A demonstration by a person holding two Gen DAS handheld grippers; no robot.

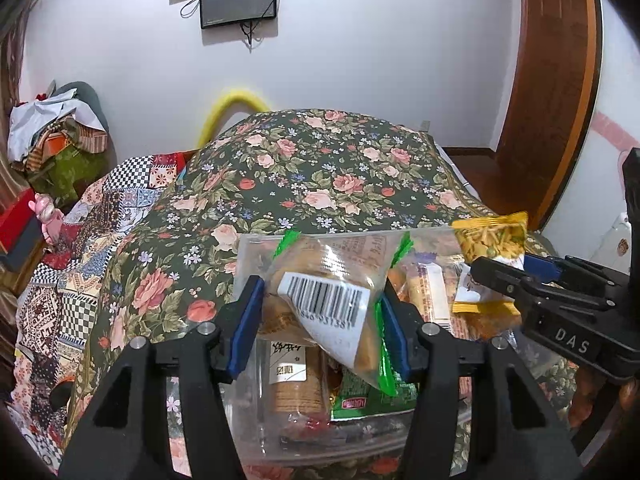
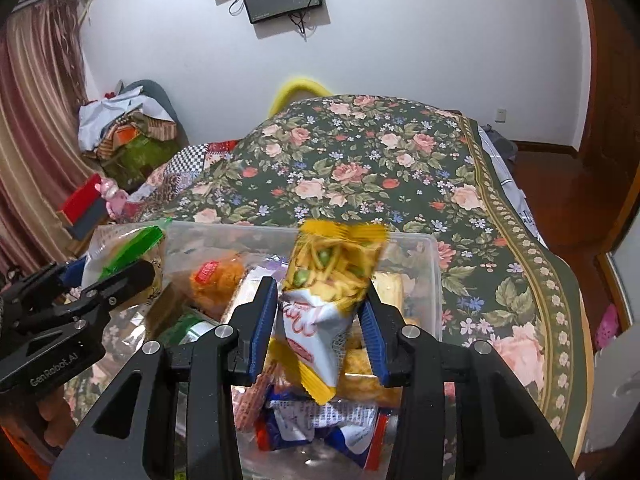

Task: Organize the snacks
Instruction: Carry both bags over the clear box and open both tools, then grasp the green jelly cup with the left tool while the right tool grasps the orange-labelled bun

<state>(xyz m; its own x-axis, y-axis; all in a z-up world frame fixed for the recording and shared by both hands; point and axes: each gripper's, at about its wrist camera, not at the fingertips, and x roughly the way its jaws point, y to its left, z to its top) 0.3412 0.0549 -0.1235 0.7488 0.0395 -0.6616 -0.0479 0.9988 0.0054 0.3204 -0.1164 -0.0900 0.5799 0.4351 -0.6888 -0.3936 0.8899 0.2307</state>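
Observation:
A clear plastic bin (image 1: 248,432) (image 2: 434,280) full of snack packets sits on a floral bedspread. My left gripper (image 1: 320,312) is shut on a clear packet of biscuits with green seams and a barcode label (image 1: 328,300), held over the bin's left part. It also shows in the right wrist view (image 2: 116,256). My right gripper (image 2: 322,320) is shut on a yellow and white snack packet (image 2: 332,280), held over the bin's right part. That packet shows at the right of the left wrist view (image 1: 492,240), with the right gripper (image 1: 504,276) around it.
Inside the bin lie a round biscuit roll (image 1: 294,384), a green packet (image 1: 360,396), an orange packet (image 2: 218,280) and blue and white packets (image 2: 320,428). The floral bedspread (image 1: 300,168) stretches beyond the bin. A pile of bags (image 1: 56,136) is at the far left.

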